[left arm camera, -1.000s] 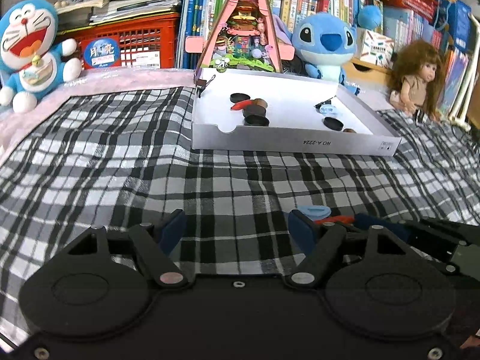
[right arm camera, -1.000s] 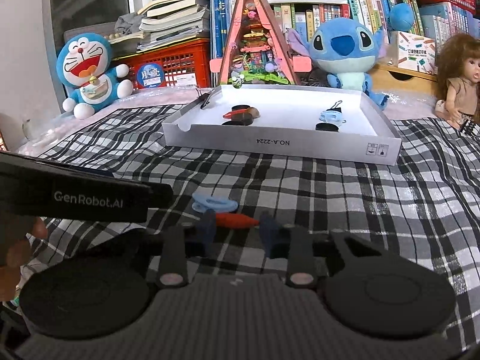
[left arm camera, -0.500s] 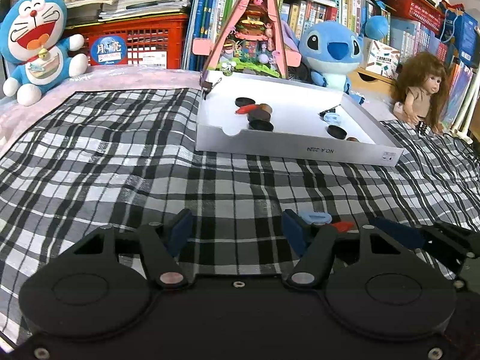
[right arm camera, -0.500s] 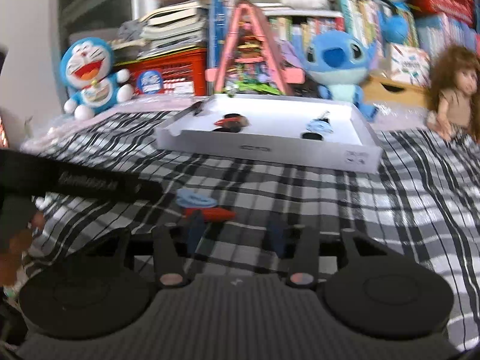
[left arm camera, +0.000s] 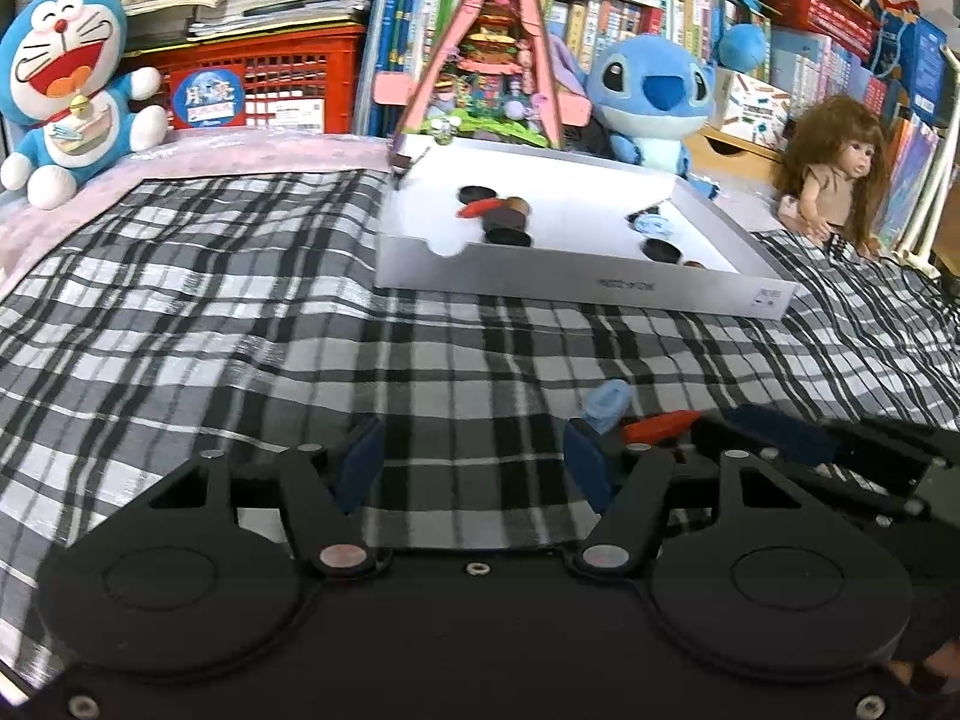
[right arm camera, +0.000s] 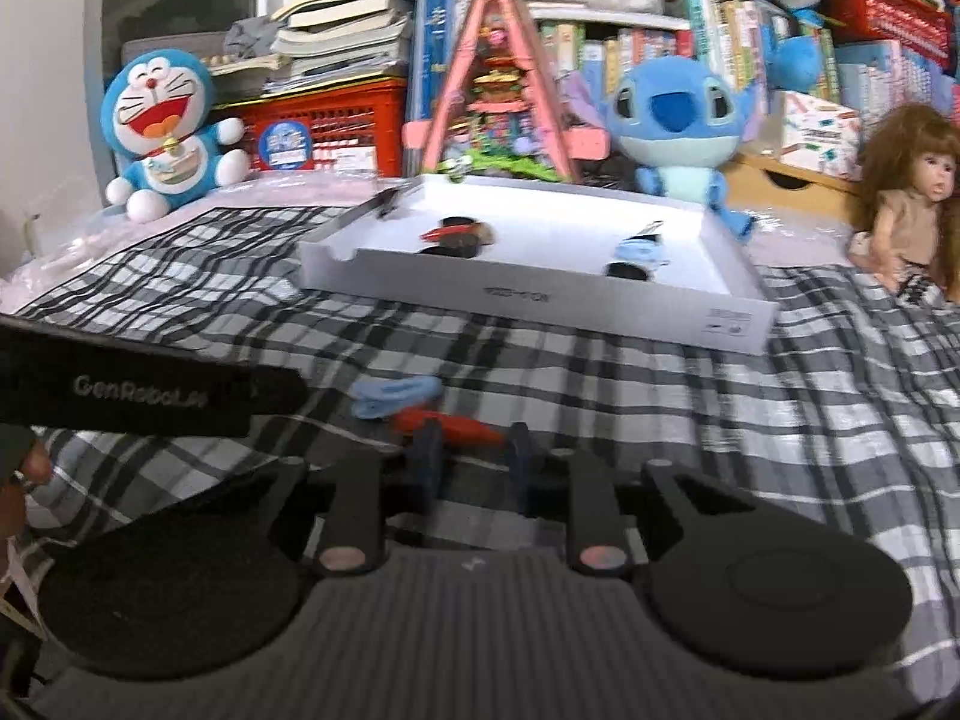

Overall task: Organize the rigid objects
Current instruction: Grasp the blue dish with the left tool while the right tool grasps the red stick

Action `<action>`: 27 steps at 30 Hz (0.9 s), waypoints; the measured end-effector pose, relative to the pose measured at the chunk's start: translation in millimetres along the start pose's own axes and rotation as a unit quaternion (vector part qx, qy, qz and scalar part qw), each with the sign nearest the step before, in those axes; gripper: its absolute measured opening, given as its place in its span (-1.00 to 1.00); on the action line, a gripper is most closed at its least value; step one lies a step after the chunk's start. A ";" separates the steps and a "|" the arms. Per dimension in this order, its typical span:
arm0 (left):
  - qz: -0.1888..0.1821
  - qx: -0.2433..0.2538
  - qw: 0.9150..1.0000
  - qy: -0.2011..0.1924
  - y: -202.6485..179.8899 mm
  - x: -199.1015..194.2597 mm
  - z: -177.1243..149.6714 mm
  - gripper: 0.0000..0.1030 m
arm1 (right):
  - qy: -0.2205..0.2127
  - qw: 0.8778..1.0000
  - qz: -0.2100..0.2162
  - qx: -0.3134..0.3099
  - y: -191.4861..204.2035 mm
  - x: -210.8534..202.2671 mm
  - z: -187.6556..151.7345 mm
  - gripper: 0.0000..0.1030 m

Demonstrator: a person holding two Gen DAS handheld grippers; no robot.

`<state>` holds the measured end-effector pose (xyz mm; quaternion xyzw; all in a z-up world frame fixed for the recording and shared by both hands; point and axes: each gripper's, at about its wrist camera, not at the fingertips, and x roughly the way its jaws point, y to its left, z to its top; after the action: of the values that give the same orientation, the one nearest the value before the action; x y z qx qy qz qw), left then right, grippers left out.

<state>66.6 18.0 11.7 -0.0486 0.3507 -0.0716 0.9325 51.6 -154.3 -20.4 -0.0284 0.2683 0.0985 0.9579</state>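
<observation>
A red clip (right arm camera: 462,429) and a light blue clip (right arm camera: 393,396) lie on the plaid cloth in front of the white box (right arm camera: 540,294), which holds several dark discs and clips. My right gripper (right arm camera: 474,456) is low over the cloth, its jaws closing on the red clip, which sits crosswise between them. In the left wrist view the red clip (left arm camera: 660,426) sticks out of the right gripper (left arm camera: 774,432), with the blue clip (left arm camera: 606,402) just beyond it. My left gripper (left arm camera: 474,468) is open over bare cloth, left of both clips.
Behind the white box (left arm camera: 576,291) stand a pink triangular toy house (left arm camera: 492,60), a blue plush (left arm camera: 654,90), a Doraemon plush (left arm camera: 66,96), a red crate (left arm camera: 270,90) and bookshelves. A doll (left arm camera: 840,180) sits at the right. The left gripper's body (right arm camera: 138,387) crosses the right view's left side.
The right gripper's jaws opened wide half a second ago and have closed again around the red clip. The left jaws narrowed a little. Both hands stayed in place.
</observation>
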 end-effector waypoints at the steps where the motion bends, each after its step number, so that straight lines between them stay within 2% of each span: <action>1: -0.004 -0.001 1.000 0.001 -2.9 0.8 -0.9 0.24 | -0.002 1.000 0.001 0.001 -6.1 -2.0 -0.2 -0.38; 4: -0.012 0.003 1.000 0.001 -11.1 3.6 -1.4 0.24 | -0.013 1.000 0.009 0.006 -20.3 -7.9 0.4 -0.27; 6: -0.009 0.010 1.000 -0.001 -16.5 7.0 -0.4 0.24 | -0.020 1.000 0.013 0.004 -25.3 -11.5 1.7 0.04; 7: -0.008 0.010 1.000 -0.002 -18.3 9.2 0.9 0.24 | -0.027 1.000 0.011 0.004 -26.8 -13.9 2.2 0.11; 11: -0.031 0.005 0.999 -0.008 -24.2 15.1 6.3 0.20 | -0.033 0.999 0.005 0.000 -29.8 -17.2 3.4 0.17; 13: -0.035 0.020 0.999 -0.009 -30.8 20.3 9.5 0.16 | -0.032 0.999 0.003 0.003 -31.4 -16.8 2.8 0.18; 16: -0.048 0.020 0.999 0.004 -35.0 30.7 13.4 -0.12 | -0.029 1.000 -0.002 0.006 -35.3 -16.0 1.2 0.18; 17: -0.052 0.021 0.998 0.005 -35.5 32.4 14.5 -0.30 | -0.028 1.000 -0.002 0.009 -36.8 -16.1 0.6 0.18; 18: -0.058 0.026 0.998 0.010 -36.4 34.4 15.6 -0.61 | -0.028 1.000 -0.003 0.010 -37.9 -16.6 -0.4 0.18; 19: -0.066 0.028 0.997 0.016 -36.5 35.9 16.1 -0.70 | -0.028 1.000 -0.003 0.011 -38.8 -17.0 -0.9 0.18; 27: -0.067 0.039 0.997 0.019 -20.0 24.8 13.4 -0.70 | -0.022 1.000 0.020 0.009 -30.5 -15.1 -1.0 0.21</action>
<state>91.9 -5.4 8.5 -0.0344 0.3612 -0.1480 0.9200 44.7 -186.9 -13.4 -0.0121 0.2490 0.1162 0.9614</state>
